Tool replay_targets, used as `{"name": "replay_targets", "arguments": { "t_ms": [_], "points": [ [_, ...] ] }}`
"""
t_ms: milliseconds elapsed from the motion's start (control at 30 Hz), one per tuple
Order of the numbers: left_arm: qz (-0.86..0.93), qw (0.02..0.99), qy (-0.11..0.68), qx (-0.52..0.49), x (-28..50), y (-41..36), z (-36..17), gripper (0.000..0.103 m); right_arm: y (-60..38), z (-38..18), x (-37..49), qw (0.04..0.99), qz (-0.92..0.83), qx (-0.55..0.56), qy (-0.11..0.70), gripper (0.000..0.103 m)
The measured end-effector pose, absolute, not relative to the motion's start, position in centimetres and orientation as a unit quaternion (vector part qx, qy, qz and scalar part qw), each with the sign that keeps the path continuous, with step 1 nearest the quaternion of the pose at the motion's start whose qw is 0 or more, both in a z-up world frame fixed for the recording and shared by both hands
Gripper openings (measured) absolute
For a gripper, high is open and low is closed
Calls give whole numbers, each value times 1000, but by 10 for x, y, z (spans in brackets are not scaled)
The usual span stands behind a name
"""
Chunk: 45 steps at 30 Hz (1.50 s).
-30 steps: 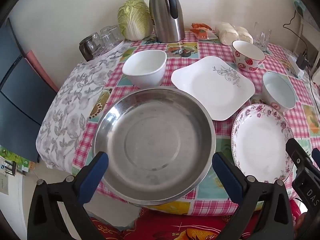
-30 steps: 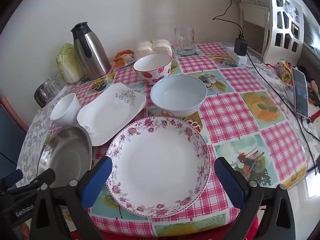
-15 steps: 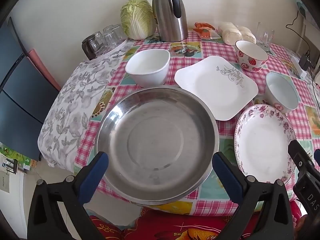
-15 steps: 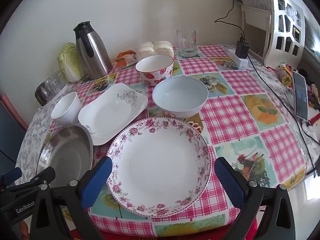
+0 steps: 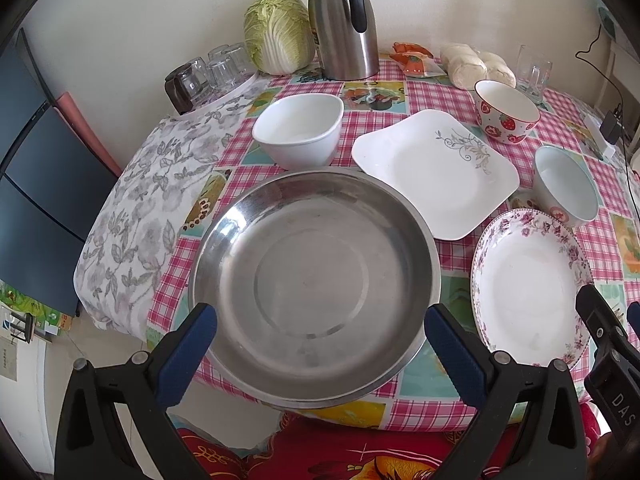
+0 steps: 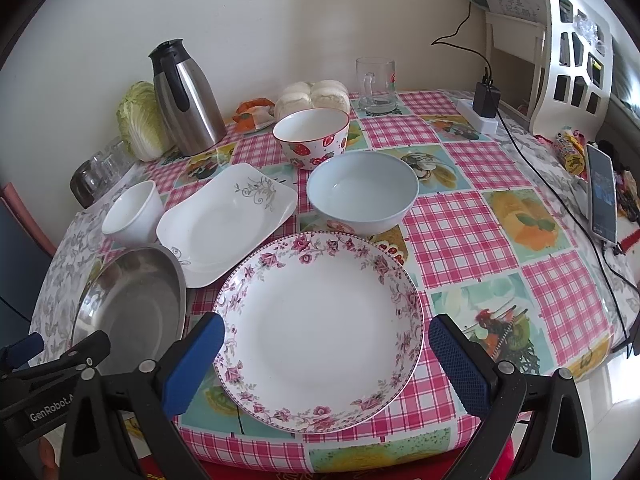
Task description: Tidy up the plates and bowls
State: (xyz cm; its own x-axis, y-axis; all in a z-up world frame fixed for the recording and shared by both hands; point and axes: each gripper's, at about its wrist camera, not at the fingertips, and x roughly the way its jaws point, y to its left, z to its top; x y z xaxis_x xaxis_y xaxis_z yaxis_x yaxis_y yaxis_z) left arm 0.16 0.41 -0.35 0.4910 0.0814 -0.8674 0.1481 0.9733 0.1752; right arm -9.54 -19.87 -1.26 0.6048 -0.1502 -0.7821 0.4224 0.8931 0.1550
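Observation:
A steel plate (image 5: 316, 264) (image 6: 132, 312) sits at the table's near left edge, and my left gripper (image 5: 320, 352) hangs open just in front of it, holding nothing. To its right lies a rose-rimmed round plate (image 6: 320, 328) (image 5: 528, 284); my right gripper (image 6: 324, 364) stands open at its near rim. Behind them are a white square plate (image 5: 436, 172) (image 6: 228, 220), a white square bowl (image 5: 300, 130) (image 6: 134, 212), a pale blue bowl (image 6: 362, 190) (image 5: 566, 186) and a strawberry bowl (image 6: 310, 136) (image 5: 506, 112).
Along the wall stand a steel thermos (image 6: 186, 96), a cabbage (image 5: 278, 30), upturned glasses (image 5: 206, 74), buns (image 6: 312, 96) and a glass mug (image 6: 376, 84). A power strip with charger (image 6: 486, 100), cables and a phone (image 6: 602, 196) lie at the right.
Both grippers have risen and drawn slightly back from the table, so the dishes sit a little lower in each view. Nothing on the table has moved.

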Motion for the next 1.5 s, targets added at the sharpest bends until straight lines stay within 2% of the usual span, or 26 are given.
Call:
{"name": "replay_targets", "arguments": {
  "t_ms": [1500],
  "points": [
    [-23,850,513,113,3,1,-8,103,-197,-18,-92,877,-157,156,426,103]
  ]
}}
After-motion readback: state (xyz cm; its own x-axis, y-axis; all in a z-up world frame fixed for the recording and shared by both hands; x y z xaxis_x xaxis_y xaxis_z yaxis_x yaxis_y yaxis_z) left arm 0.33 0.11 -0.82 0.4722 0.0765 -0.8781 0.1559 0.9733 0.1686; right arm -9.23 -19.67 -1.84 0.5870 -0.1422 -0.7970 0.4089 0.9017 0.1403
